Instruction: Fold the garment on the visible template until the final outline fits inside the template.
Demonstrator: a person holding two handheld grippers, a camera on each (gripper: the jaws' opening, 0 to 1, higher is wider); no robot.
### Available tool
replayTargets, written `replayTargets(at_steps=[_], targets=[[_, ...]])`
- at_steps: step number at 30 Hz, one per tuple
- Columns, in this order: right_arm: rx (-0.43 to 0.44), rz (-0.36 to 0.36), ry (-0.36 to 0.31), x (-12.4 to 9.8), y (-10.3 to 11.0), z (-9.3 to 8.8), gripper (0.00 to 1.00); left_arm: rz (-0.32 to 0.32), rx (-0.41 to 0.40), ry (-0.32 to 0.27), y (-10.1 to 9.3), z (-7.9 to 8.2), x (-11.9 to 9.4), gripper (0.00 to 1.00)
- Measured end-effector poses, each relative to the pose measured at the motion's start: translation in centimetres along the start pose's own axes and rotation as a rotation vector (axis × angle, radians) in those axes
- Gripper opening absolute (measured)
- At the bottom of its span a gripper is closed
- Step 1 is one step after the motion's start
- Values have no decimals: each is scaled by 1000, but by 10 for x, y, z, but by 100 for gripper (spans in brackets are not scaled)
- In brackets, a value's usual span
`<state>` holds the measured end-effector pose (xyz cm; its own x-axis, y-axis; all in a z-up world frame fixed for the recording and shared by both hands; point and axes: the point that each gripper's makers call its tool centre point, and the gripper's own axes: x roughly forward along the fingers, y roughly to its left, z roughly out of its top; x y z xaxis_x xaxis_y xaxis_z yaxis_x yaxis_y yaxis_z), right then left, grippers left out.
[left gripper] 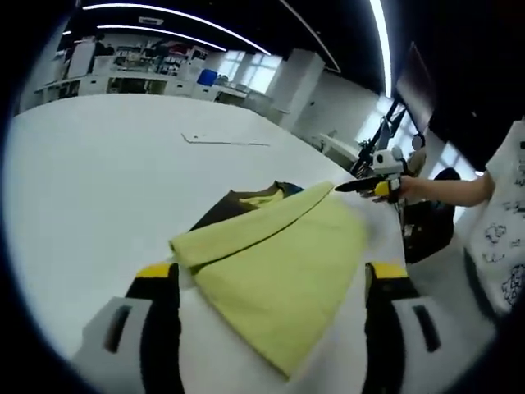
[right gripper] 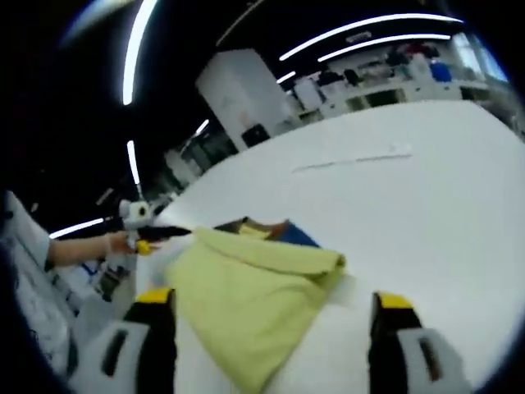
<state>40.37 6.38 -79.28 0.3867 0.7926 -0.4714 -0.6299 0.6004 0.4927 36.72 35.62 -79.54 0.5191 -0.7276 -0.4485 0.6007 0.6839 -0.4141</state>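
Two grippers hovered wide open and empty: the left gripper [left gripper: 275, 283] and right gripper [right gripper: 271, 308] framed a partly folded yellow-green garment [left gripper: 283, 258] lying on the white surface [left gripper: 98, 164], apparently let go so the fold could settle flat.

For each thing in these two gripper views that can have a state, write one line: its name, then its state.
Yellow-green garment: folded, lying flat on the table, one flap laid over the body.
Dark collar: showing at the garment's far end.
Left gripper: open, jaws either side of the garment.
Right gripper: open, jaws astride the garment.
White table: bearing the garment.
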Motion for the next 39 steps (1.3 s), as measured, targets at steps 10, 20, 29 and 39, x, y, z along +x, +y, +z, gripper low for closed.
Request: replayTargets(at_steps=[10, 20, 29, 39], targets=[[-14, 34, 37, 16, 11, -7, 99, 9, -51, 19, 10, -6, 9, 87], [-15, 50, 30, 19, 12, -2, 96, -15, -50, -25, -2, 5, 8, 81], [-27, 66, 31, 26, 20, 1, 93, -42, -64, -18, -10, 5, 16, 81], [-50, 90, 41, 34, 20, 7, 91, -30, -59, 7, -8, 1, 17, 80]])
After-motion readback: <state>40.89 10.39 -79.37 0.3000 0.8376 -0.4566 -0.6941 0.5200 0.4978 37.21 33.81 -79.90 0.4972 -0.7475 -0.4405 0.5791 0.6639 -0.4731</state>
